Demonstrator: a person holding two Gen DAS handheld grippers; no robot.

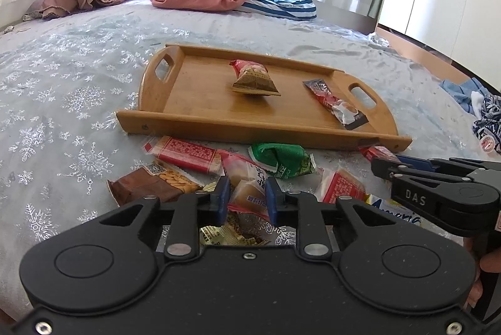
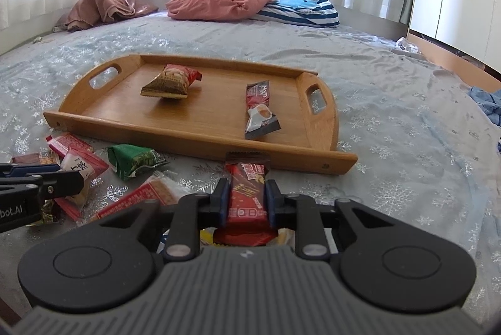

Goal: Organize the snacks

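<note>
While your left claw (image 1: 245, 197) looks out over the bed (image 1: 78, 84), its two blue pads are clenched on a cake packet (image 1: 250, 178) with a clear and red wrapper, which sits in the heap of snacks just short of the wooden tray (image 1: 200, 123). You can count two snacks on the tray from this view: a brown and red peanut bag (image 1: 255, 78) near the middle and a long red and black bar (image 1: 333, 103) by the right handle. Loose on the sheet around your pads lie a red cracker pack (image 1: 184, 153), a brown biscuit pack (image 1: 153, 183), a green packet (image 1: 281, 158), another red pack (image 1: 343, 188) to the right, and a gold wrapper (image 1: 225, 236) under the claw. Your right claw (image 1: 380, 164) reaches in from the right edge, and what its tips hold is hard to tell here. Three pillows or bundles lie at the far end of the bed.

From your right wrist view, your right claw (image 2: 245, 198) is gripping one red chocolate bar (image 2: 245, 194) across its width, the bar's far end pointing at the tray's (image 2: 200, 144) near rail. The same two snacks rest on the tray, the peanut bag (image 2: 170, 83) and the bar (image 2: 260, 112), well apart. Your left claw (image 2: 73, 175) comes in at the left edge, against the cake packet (image 2: 80, 172). The green packet (image 2: 136, 161) lies between the two claws.
</note>
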